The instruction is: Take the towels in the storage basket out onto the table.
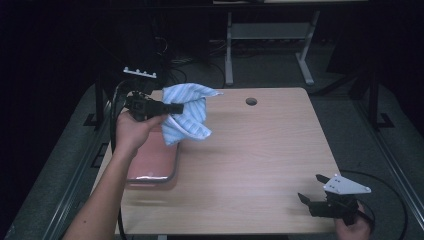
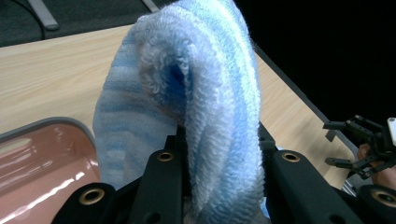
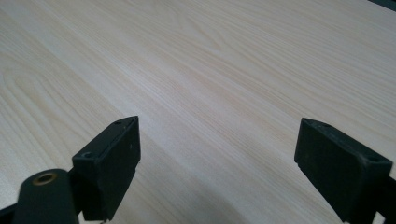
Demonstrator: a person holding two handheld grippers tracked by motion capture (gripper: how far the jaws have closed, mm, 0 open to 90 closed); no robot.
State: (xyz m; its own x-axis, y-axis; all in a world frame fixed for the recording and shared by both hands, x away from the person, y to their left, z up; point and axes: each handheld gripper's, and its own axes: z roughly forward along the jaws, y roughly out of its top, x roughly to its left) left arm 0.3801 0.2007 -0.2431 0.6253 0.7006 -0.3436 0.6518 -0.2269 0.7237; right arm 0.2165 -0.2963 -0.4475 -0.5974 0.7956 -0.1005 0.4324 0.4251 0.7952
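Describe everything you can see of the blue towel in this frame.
The towel is light blue terry cloth with darker blue stripes and a looped pile. It is bunched and folded, lifted off the wooden table and hanging above the far left part, over the far end of the pink tray. The left gripper is shut on it, its black jaws pinching a thick fold while loose cloth drapes to either side. Whether its lower edge brushes the tray cannot be told.

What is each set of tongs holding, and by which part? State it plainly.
The left tongs are shut on the blue striped towel, pinching a bunched fold of it, lifted above the pink tray. The right tongs are open and hold nothing.
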